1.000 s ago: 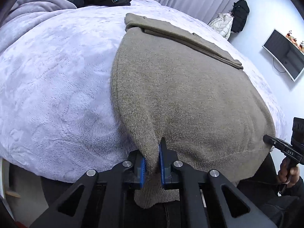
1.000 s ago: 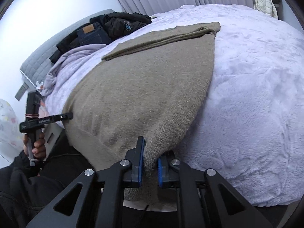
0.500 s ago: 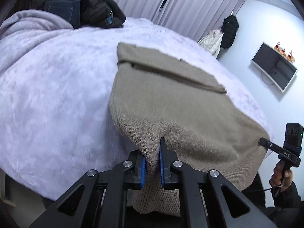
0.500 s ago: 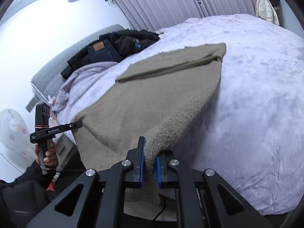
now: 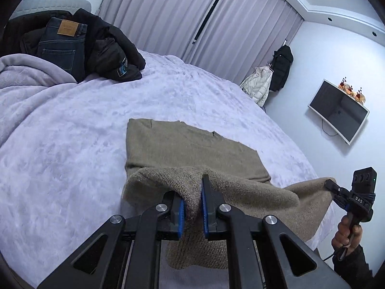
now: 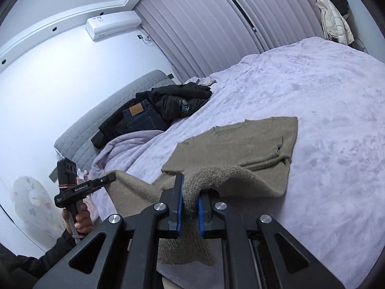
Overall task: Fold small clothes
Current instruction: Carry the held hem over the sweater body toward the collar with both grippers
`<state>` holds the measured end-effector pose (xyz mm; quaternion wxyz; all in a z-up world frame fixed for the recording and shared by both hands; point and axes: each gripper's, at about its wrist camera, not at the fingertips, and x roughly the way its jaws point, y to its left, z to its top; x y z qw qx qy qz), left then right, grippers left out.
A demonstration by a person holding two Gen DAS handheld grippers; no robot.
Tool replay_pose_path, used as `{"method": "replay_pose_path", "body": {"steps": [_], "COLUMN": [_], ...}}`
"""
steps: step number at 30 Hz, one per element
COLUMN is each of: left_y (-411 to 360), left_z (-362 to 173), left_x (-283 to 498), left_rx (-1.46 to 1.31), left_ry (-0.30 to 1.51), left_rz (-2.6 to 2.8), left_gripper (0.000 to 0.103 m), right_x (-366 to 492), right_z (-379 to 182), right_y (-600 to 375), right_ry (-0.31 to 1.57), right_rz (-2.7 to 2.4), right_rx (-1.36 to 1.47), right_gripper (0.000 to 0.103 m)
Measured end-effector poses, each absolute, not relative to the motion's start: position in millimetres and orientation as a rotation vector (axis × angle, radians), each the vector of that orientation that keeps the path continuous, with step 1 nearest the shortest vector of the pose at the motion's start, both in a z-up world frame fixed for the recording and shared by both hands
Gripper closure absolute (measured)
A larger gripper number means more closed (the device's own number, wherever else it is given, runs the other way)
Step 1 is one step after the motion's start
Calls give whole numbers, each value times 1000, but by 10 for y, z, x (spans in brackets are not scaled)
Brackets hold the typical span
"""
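Far left, toward the headboard, a pile of dark jackets and jeans (image 5: pixel 72 45) sits well clear of the work, with a rumpled lilac blanket (image 5: pixel 26 77) below it. Between that pile and the olive knit sweater (image 5: pixel 182 149) lies a broad bare stretch of the lilac bedspread (image 5: pixel 67 168).

The sweater's far part lies flat on the bed, its far edge straight and its left edge running toward me. Its near hem is lifted off the bed and sags in a soft roll between the two tongs. The left gripper (image 5: pixel 193 214) is pinched narrow on the hem near the left corner, knit bunched between its blue pads. The right gripper (image 6: pixel 190 213) is likewise clamped narrow on the hem at the other corner; it shows at the right edge of the left camera's view, held in a hand (image 5: pixel 347 234).

Right of the sweater, open bedspread runs on to the mattress edge, then wall with a mounted screen (image 5: pixel 339 112).
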<state>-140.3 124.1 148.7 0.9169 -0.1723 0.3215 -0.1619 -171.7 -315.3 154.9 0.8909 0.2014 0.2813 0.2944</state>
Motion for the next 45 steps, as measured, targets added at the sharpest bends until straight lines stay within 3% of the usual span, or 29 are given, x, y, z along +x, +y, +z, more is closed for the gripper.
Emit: {"method": "replay_pose_path", "body": {"steps": [8, 17, 18, 20, 21, 24, 26, 27, 28, 30, 35, 36, 37, 38, 39, 45], "left_y": [1129, 1156, 1183, 1229, 1245, 1186, 1143, 1139, 1122, 1026, 838, 835, 833, 830, 833, 927], "left_z": [1427, 711, 588, 316, 227, 270, 333, 341, 350, 366, 287, 286, 322, 348, 359, 700], "left_x": [-438, 743, 837, 984, 1000, 841, 681, 602, 497, 366, 419, 462, 499, 547, 593, 805], "left_rx": [-325, -420, -438, -481, -504, -434, -409, -433, -454, -427, -348, -361, -357, -353, -371, -425], "left_ry": [725, 880, 912, 996, 1005, 937, 938, 946, 945, 952, 1000, 1004, 1000, 1013, 1041, 959], "left_rz": [-314, -244, -223, -214, -231, -256, -304, -348, -388, -416, -364, -353, -332, -331, -348, -336], "left_gripper": [91, 90, 87, 59, 34, 31, 24, 2, 0, 0, 0, 7, 39, 62, 90, 90], "right_x": [-737, 458, 577, 814, 901, 961, 835, 751, 649, 385, 273, 301, 349, 393, 402, 386], "right_z": [1519, 878, 775, 543, 439, 254, 298, 347, 396, 515, 428, 400, 369, 337, 340, 806], "right_y": [-3171, -3164, -3175, -3225, -3246, -3290, -3320, -3326, -3323, -3273, -3077, -3082, -3091, -3104, -3118, -3097], "right_ry": [618, 750, 776, 847, 892, 935, 912, 902, 886, 830, 901, 900, 915, 942, 950, 812], "right_rz": [573, 475, 452, 392, 368, 381, 399, 406, 418, 442, 415, 408, 414, 437, 447, 503], "right_rx": [508, 568, 576, 618, 625, 648, 639, 635, 630, 580, 469, 477, 504, 551, 581, 581], "right_gripper": [93, 92, 91, 87, 83, 76, 63, 47, 29, 22, 27, 42, 72, 88, 92, 95]}}
